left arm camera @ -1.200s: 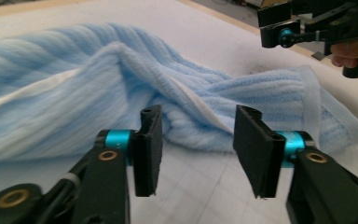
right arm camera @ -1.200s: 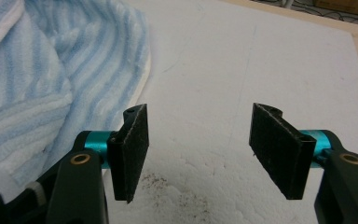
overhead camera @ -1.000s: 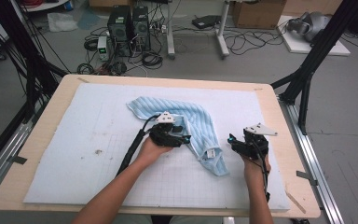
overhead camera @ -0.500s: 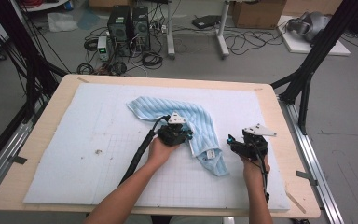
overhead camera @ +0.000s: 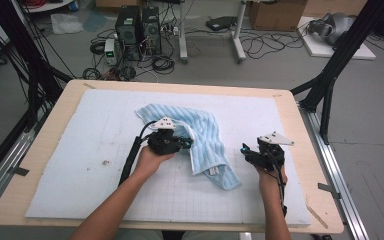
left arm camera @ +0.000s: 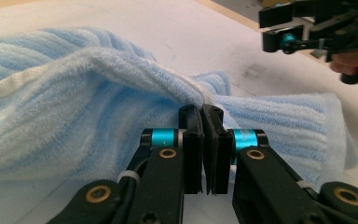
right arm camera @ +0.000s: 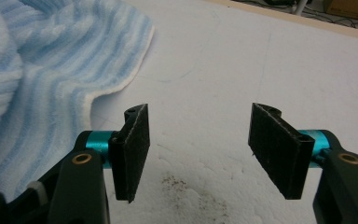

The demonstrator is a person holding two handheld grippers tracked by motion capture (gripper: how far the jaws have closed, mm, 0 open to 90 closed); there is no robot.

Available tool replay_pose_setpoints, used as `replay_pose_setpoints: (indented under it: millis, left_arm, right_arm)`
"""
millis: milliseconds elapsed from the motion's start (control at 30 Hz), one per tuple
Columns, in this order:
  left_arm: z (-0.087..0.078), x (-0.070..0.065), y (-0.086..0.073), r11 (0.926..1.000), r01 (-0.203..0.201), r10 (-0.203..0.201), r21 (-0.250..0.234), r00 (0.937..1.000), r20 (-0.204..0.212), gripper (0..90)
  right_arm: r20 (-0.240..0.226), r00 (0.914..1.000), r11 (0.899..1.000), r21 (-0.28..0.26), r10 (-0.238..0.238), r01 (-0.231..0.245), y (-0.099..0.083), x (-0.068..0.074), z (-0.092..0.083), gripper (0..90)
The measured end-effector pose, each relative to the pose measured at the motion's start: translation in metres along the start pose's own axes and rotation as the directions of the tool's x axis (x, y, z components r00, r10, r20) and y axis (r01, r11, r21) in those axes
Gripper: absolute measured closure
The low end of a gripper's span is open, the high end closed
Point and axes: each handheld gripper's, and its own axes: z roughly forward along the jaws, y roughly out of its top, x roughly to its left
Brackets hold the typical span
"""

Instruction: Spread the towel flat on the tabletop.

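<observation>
A light-blue striped towel (overhead camera: 211, 134) lies rumpled on the white mat (overhead camera: 80, 150) in the middle of the table. My left gripper (overhead camera: 187, 144) is at the towel's left side, shut on a raised fold of it. In the left gripper view the towel (left arm camera: 74, 107) bunches up where the left gripper (left arm camera: 201, 110) pinches it between touching pads. My right gripper (overhead camera: 244, 150) stands to the right of the towel's lower corner, open and holding nothing. In the right gripper view the right gripper (right arm camera: 200, 126) hovers over bare mat, with the towel (right arm camera: 42, 74) off to its left.
The mat covers most of a wooden table (overhead camera: 300, 130). Dark specks mark the mat (right arm camera: 172, 182) under the right gripper. Black frame posts (overhead camera: 330, 75) stand at the table's sides. Computers and cables (overhead camera: 140, 35) lie on the floor beyond the far edge.
My left gripper closed on the towel's edge, then drew back to the left with the fold in it, lifting that part. The right gripper stayed put.
</observation>
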Motion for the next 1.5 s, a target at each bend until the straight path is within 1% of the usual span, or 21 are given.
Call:
replay_pose_setpoints:
  millis: [100, 233, 367, 433, 467, 500, 567, 600, 633, 667, 733, 800, 867, 933, 1000, 1067, 1133, 1200, 1333, 1400, 1500]
  left_arm:
    - [-0.003, 0.001, 0.0, 0.9999, -0.007, 0.006, -0.011, 0.9999, -0.011, 85.5]
    - [-0.005, -0.002, 0.0, 0.9991, -0.035, 0.035, -0.024, 0.9992, -0.018, 86.6]
    - [-0.003, -0.002, -0.004, 0.9991, -0.034, 0.033, -0.024, 0.9991, -0.028, 85.7]
    - [-0.001, -0.001, -0.008, 0.9999, 0.004, -0.005, -0.016, 0.9997, -0.023, 79.0]
    - [-0.001, -0.001, -0.009, 0.9999, 0.003, -0.004, -0.014, 0.9997, -0.025, 78.3]
    - [0.0, -0.001, -0.011, 0.9997, 0.017, -0.018, -0.014, 0.9996, -0.024, 75.4]
    - [0.001, 0.0, -0.014, 0.9974, 0.071, -0.071, -0.01, 0.9974, -0.008, 65.4]
    - [0.001, -0.001, -0.015, 0.9974, 0.071, -0.071, -0.005, 0.9974, -0.006, 62.8]
    - [0.001, -0.003, -0.016, 0.9974, 0.073, -0.073, 0.001, 0.9973, -0.012, 57.4]
    - [0.001, -0.005, -0.016, 0.9974, 0.072, -0.072, 0.006, 0.9974, -0.006, 52.5]
    - [-0.001, -0.009, -0.017, 0.9976, 0.066, -0.066, -0.019, 0.9978, 0.003, 51.4]
    - [-0.002, -0.013, -0.016, 0.9973, 0.067, -0.066, -0.03, 0.9976, 0.019, 50.2]
    - [-0.003, -0.015, -0.016, 0.9979, 0.056, -0.056, -0.033, 0.9984, 0.009, 49.8]
    - [0.0, -0.015, -0.018, 0.9982, 0.057, -0.057, -0.017, 0.9984, 0.0, 50.1]
    - [0.006, -0.016, -0.02, 0.9984, 0.056, -0.056, 0.0, 0.9982, -0.02, 52.7]
    - [0.008, -0.016, -0.021, 0.999, 0.04, -0.04, 0.018, 0.9988, -0.03, 65.2]
    - [0.007, -0.018, -0.022, 0.9995, 0.019, -0.019, 0.026, 0.9994, -0.03, 85.7]
    - [0.0, -0.014, -0.023, 0.9991, 0.038, -0.038, 0.017, 0.9992, -0.011, 87.2]
    - [-0.023, -0.008, -0.024, 0.9987, 0.051, -0.051, -0.01, 0.9987, -0.004, 87.3]
    - [-0.037, -0.006, -0.028, 0.997, 0.068, -0.068, -0.037, 0.9976, -0.009, 87.2]
    - [-0.055, 0.0, -0.036, 0.994, 0.093, -0.094, -0.057, 0.9954, -0.021, 87.2]
  right_arm:
    - [-0.009, 0.9999, 1.0, 0.003, -0.009, 0.009, 0.002, 0.004, 0.003, 38.3]
    - [-0.017, 0.9998, 1.0, 0.002, -0.011, 0.011, 0.003, 0.007, 0.004, 38.4]
    - [-0.02, 0.9998, 1.0, 0.002, 0.0, 0.0, 0.002, 0.005, 0.004, 38.4]
    - [-0.022, 0.9998, 1.0, 0.0, 0.001, -0.001, 0.002, 0.005, 0.004, 38.4]
    - [-0.022, 0.9998, 1.0, 0.0, 0.0, 0.0, 0.002, 0.005, 0.004, 38.4]
    - [-0.022, 0.9998, 1.0, 0.0, 0.001, -0.001, 0.002, 0.005, 0.004, 38.4]
    - [-0.021, 0.9998, 1.0, 0.0, 0.001, -0.001, 0.002, 0.005, 0.004, 38.4]
    - [-0.018, 0.9998, 1.0, 0.0, 0.0, 0.0, 0.002, 0.005, 0.004, 38.4]
    - [-0.02, 0.9998, 1.0, 0.001, 0.003, -0.003, 0.002, 0.006, 0.004, 38.4]
    - [-0.02, 0.9998, 1.0, 0.001, -0.006, 0.006, 0.003, 0.006, 0.004, 38.4]
    - [-0.02, 0.9998, 1.0, 0.004, -0.001, 0.001, 0.003, 0.007, 0.004, 38.4]
    - [-0.021, 0.9998, 1.0, 0.0, -0.002, 0.002, 0.003, 0.007, 0.005, 38.4]
    - [-0.021, 0.9998, 1.0, -0.001, -0.003, 0.003, 0.003, 0.007, 0.005, 38.4]
    - [-0.022, 0.9998, 1.0, 0.0, -0.003, 0.003, 0.003, 0.008, 0.005, 38.5]
    - [-0.024, 0.9997, 1.0, -0.001, -0.006, 0.006, 0.003, 0.008, 0.005, 38.5]
    - [-0.028, 0.9996, 1.0, -0.003, -0.01, 0.01, 0.003, 0.009, 0.006, 39.0]
    - [-0.032, 0.9994, 1.0, -0.003, -0.013, 0.013, 0.004, 0.01, 0.006, 40.0]
    - [-0.038, 0.9991, 1.0, -0.001, -0.019, 0.019, 0.004, 0.011, 0.006, 40.4]
    - [-0.05, 0.9986, 1.0, 0.002, -0.018, 0.018, 0.004, 0.011, 0.007, 42.3]
    - [-0.06, 0.998, 1.0, 0.006, -0.02, 0.021, 0.004, 0.014, 0.008, 43.7]
    - [-0.082, 0.9962, 1.0, 0.007, -0.028, 0.029, 0.005, 0.021, 0.01, 44.8]
